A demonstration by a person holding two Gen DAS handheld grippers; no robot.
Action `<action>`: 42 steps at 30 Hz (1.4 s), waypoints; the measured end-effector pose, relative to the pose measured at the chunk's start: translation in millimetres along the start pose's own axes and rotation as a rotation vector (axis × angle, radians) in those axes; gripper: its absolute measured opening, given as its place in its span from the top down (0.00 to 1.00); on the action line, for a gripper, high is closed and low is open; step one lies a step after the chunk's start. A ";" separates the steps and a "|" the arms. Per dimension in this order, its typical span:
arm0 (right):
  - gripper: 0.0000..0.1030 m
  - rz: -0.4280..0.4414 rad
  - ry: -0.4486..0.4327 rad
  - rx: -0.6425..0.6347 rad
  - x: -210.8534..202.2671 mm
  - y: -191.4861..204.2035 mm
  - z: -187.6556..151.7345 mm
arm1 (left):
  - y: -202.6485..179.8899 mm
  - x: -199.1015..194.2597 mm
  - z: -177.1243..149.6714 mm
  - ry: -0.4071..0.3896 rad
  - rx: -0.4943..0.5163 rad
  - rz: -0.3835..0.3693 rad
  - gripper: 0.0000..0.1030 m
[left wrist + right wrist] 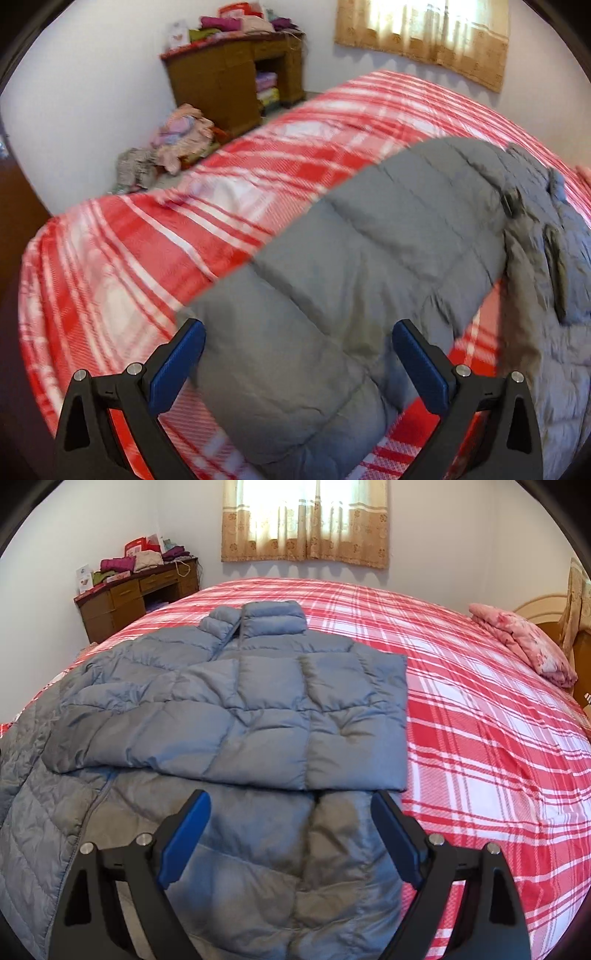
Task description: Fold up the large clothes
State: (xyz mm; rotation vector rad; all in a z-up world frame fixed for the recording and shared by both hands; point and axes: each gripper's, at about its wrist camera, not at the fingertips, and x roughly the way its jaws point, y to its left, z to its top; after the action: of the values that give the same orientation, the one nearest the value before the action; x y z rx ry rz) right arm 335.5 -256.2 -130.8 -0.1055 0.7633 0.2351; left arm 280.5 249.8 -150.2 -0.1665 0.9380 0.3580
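Note:
A grey quilted puffer jacket (236, 698) lies on the red and white plaid bed (480, 709), collar at the far end. Its right sleeve is folded across the chest. My right gripper (291, 812) is open and empty, held over the jacket's lower part. In the left wrist view the jacket's left sleeve (332, 277) stretches out over the bed (129, 258). My left gripper (297, 343) is open, its blue pads on either side of the sleeve end, holding nothing.
A wooden desk (236, 77) with stacked clothes stands by the far wall, also in the right wrist view (136, 594). A pile of clothes (177, 144) lies on the floor beside the bed. A pink pillow (524, 642) sits at the bed's right. A curtained window (306, 517) is behind.

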 end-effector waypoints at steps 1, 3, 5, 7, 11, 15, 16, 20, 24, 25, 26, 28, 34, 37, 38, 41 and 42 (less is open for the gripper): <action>0.12 0.001 -0.007 -0.002 -1.8 1.5 0.6 | -3.9 2.7 -1.1 -0.002 0.021 0.006 0.30; 0.12 -0.001 -0.021 0.002 -5.9 0.7 0.1 | -5.4 5.6 6.4 0.004 0.049 0.019 0.79; 0.12 -0.006 -0.031 0.011 -9.6 -4.4 -0.1 | -1.8 -4.4 23.1 -0.044 0.038 0.061 0.89; 0.12 -0.033 -0.038 0.023 -12.1 -14.1 -0.8 | 4.1 -28.1 40.7 -0.148 0.042 0.147 0.90; 0.12 -0.079 -0.052 0.064 -12.8 -33.6 1.2 | -18.9 -74.6 72.7 -0.307 0.083 0.161 0.91; 0.12 -0.091 -0.061 0.115 -12.2 -46.7 5.0 | -97.7 -120.0 84.8 -0.448 0.207 0.059 0.91; 0.12 -0.091 -0.063 0.123 -12.3 -48.8 6.0 | -119.4 -125.5 84.3 -0.467 0.237 0.028 0.91; 0.12 -0.084 -0.063 0.131 -13.2 -52.2 3.7 | -204.9 -133.5 69.0 -0.512 0.367 -0.073 0.91; 0.12 -0.078 -0.056 0.127 -15.1 -56.0 -1.8 | -287.9 -122.0 39.4 -0.511 0.496 -0.163 0.89; 0.12 -0.077 -0.052 0.128 -15.0 -58.2 -3.2 | -303.6 -119.1 32.1 -0.518 0.521 -0.170 0.87; 0.12 -0.075 -0.047 0.129 -14.9 -60.2 -4.4 | -319.1 -117.1 25.0 -0.511 0.548 -0.172 0.76; 0.12 -0.071 -0.036 0.131 -14.0 -65.0 -6.4 | -340.2 -112.5 16.3 -0.501 0.570 -0.180 0.43; 0.12 -0.062 -0.014 0.123 -15.1 -69.2 -3.7 | -358.2 -116.5 7.3 -0.585 0.541 -0.199 0.09; 0.12 -0.042 -0.014 0.120 -19.4 -64.2 5.1 | -345.0 -109.1 17.6 -0.586 0.504 -0.179 0.09; 0.12 -0.030 -0.014 0.118 -20.5 -62.0 8.3 | -337.2 -106.9 19.1 -0.588 0.488 -0.174 0.09; 0.08 -0.003 -0.018 0.102 -21.0 -50.0 19.5 | -315.5 -105.6 27.3 -0.597 0.424 -0.158 0.08; 0.08 0.000 -0.021 0.092 -20.4 -45.0 23.7 | -309.3 -108.1 29.8 -0.603 0.414 -0.178 0.08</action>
State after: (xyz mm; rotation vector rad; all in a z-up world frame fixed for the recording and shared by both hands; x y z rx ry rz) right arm 348.3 -299.0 -99.2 -0.0157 0.7519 0.2003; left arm 359.6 -53.3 -49.6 0.2297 0.3794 0.0326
